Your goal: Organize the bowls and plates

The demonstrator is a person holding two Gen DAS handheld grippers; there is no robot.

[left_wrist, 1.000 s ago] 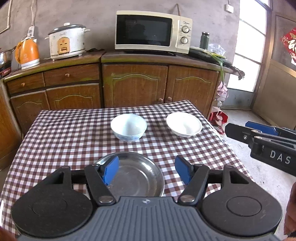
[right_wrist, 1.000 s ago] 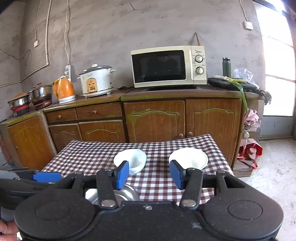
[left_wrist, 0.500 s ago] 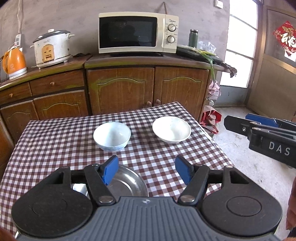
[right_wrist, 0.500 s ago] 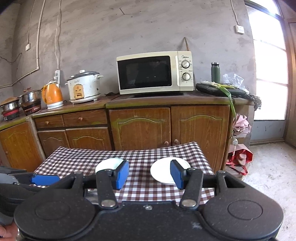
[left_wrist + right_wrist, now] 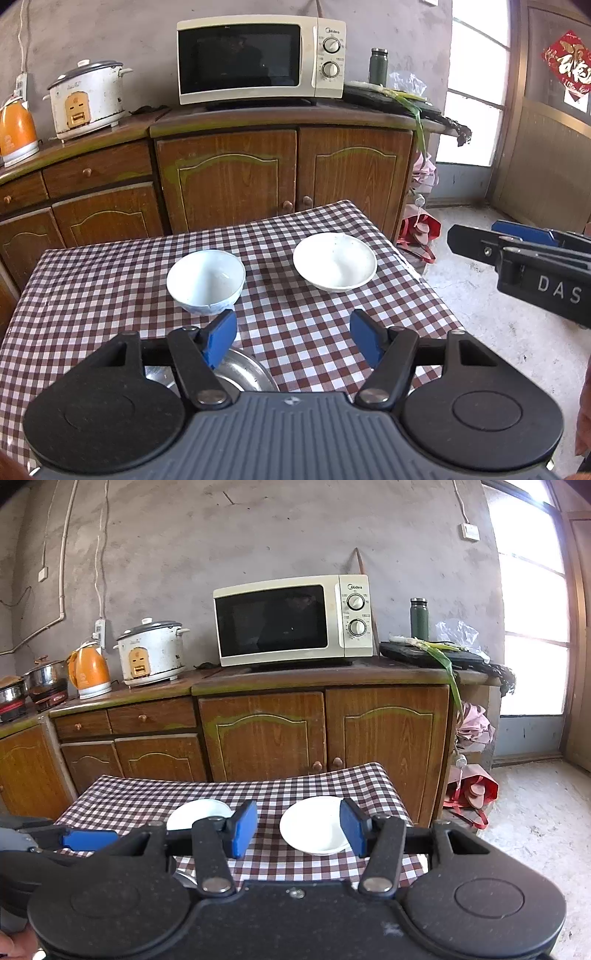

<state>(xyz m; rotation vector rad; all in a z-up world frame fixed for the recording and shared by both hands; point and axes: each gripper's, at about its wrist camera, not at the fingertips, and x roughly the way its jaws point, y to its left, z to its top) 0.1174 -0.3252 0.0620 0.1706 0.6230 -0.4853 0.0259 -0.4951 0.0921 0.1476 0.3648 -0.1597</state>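
- The left claw [image 5: 293, 341] hangs released above the checked-cloth surface [image 5: 92, 295], nothing between its blue pads.
- The round steel plate [image 5: 243, 373] lies on the near part, mostly hidden under that claw's body.
- The deep white bowl with blue pattern [image 5: 205, 281] and the shallow white bowl [image 5: 335, 261] sit farther back, apart.
- The right claw [image 5: 298, 827] is also released, empty; its right pad overlaps the shallow bowl's edge in the right wrist view.
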